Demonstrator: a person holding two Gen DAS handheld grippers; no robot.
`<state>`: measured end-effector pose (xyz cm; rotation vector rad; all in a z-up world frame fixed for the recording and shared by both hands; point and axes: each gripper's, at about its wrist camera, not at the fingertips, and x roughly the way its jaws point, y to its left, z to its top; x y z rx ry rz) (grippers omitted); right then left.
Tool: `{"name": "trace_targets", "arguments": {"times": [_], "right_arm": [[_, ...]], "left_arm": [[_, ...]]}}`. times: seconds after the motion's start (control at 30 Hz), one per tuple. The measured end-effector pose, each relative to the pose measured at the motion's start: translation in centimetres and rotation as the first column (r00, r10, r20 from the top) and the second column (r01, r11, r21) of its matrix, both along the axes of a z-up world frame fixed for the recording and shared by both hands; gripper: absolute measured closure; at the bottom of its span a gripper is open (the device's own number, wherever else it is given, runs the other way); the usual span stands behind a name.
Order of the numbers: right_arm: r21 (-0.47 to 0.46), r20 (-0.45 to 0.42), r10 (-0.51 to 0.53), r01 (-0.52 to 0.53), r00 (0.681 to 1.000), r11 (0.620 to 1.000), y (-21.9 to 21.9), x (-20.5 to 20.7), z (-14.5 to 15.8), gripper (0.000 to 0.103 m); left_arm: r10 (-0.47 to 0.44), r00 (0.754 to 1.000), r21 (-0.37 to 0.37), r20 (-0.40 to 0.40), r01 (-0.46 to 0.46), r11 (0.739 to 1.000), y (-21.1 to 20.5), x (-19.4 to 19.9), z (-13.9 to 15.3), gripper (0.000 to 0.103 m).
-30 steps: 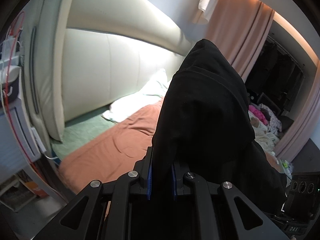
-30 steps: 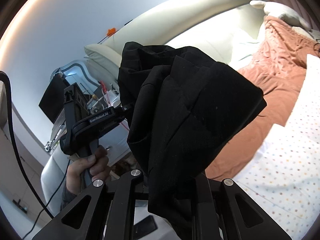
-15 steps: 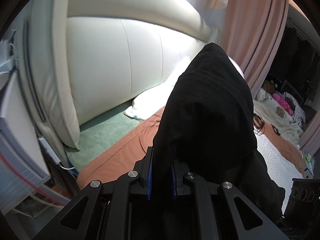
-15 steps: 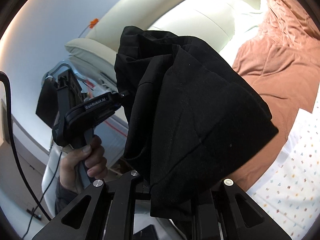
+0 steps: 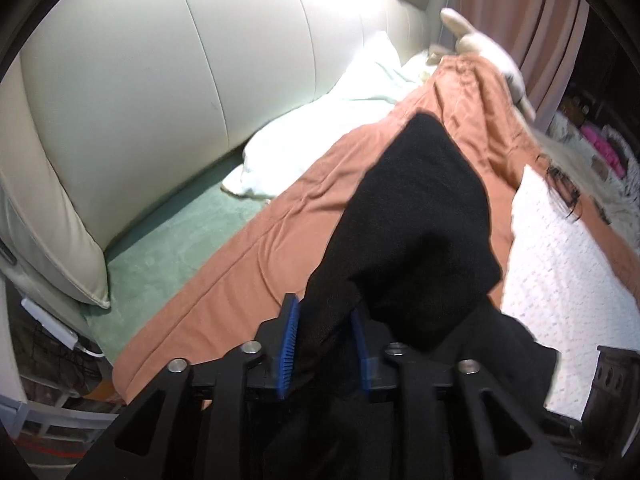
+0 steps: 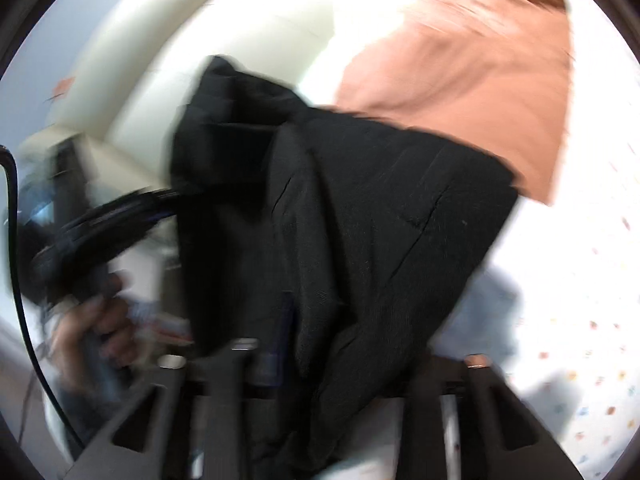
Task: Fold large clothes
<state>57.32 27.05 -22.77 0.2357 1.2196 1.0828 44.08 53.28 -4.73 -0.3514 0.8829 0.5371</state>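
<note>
No readable text, label, brand, number or sign in either view. Lettering on the gripper handle (image 6: 100, 228) in the right wrist view blurred beyond reading. Coloured dots on the white sheet (image 6: 592, 340) a printed pattern only, not characters.

Place: home bedroom | Evidence: padded headboard (image 5: 168, 80), pillow (image 5: 320, 148), orange bedspread (image 5: 260, 264)

Left wrist view: fairly sharp and evenly lit, slight smear at upper right, black fisheye vignette at the corners. Right wrist view: heavy motion blur throughout; headboard (image 6: 248, 52) and dotted sheet (image 6: 580, 280) blown out white; black garment (image 6: 360, 220) shows little detail.
</note>
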Motion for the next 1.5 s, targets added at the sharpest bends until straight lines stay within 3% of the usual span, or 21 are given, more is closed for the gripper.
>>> {"name": "trace_targets", "arguments": {"times": [0.07, 0.13, 0.23, 0.37, 0.53, 0.87, 1.03, 1.17, 1.3, 1.5], "right_arm": [[-0.033, -0.058, -0.031, 0.029, 0.998, 0.999, -0.9, 1.1, -2.6, 0.052], [-0.046, -0.082, -0.034, 0.03, 0.996, 0.998, -2.3, 1.4, -4.8, 0.052], [-0.013, -0.125, -0.025, 0.023, 0.992, 1.0, -4.2, 1.1, -6.5, 0.052], [0.008, -0.124, -0.012, 0.013, 0.992, 1.0, -5.7, 0.3, -6.3, 0.052], [0.011, -0.115, 0.001, 0.0, 0.993, 1.0, -3.0, -0.1, -3.5, 0.051], [-0.008, -0.035, 0.007, -0.007, 0.999, 1.0, -3.5, -2.0, 0.7, 0.043], [-0.019, 0.033, -0.015, 0.016, 0.999, 1.0, -5.0, -3.0, 3.6, 0.024], [-0.037, 0.089, -0.025, 0.028, 0.996, 0.999, -7.0, -3.9, 5.7, 0.021], [-0.064, 0.144, -0.045, 0.054, 0.989, 0.996, -9.2, -4.7, 7.8, 0.001], [-0.064, 0.213, -0.081, 0.097, 0.974, 0.993, -13.1, -5.5, 10.5, 0.0]], "left_arm": [[-0.002, 1.0, 0.018, 0.013, 0.001, 1.0, -0.6, -0.6, -0.5, 0.042], [0.006, 1.0, 0.028, 0.026, -0.007, 1.0, -0.8, -1.5, -1.0, 0.032], [0.029, 0.999, 0.019, 0.034, -0.03, 0.999, -0.6, -3.5, -1.5, 0.032], [0.064, 0.996, -0.03, 0.057, -0.062, 0.998, -0.4, -6.4, -2.2, 0.032], [0.092, 0.992, -0.054, 0.082, -0.088, 0.995, -1.7, -10.0, -2.6, 0.032], [0.1, 0.988, -0.083, 0.117, -0.09, 0.992, -5.9, -13.5, -2.6, 0.029], [0.087, 0.982, -0.067, 0.165, -0.077, 0.995, -8.1, -14.9, -1.1, 0.016], [0.072, 0.98, -0.049, 0.185, -0.064, 0.997, -9.9, -15.7, 0.1, 0.002], [0.055, 0.974, -0.044, 0.22, -0.046, 0.998, -11.7, -16.5, 1.5, 0.001], [0.028, 0.967, -0.024, 0.252, -0.022, 0.999, -14.9, -17.4, 3.5, 0.001]]}}
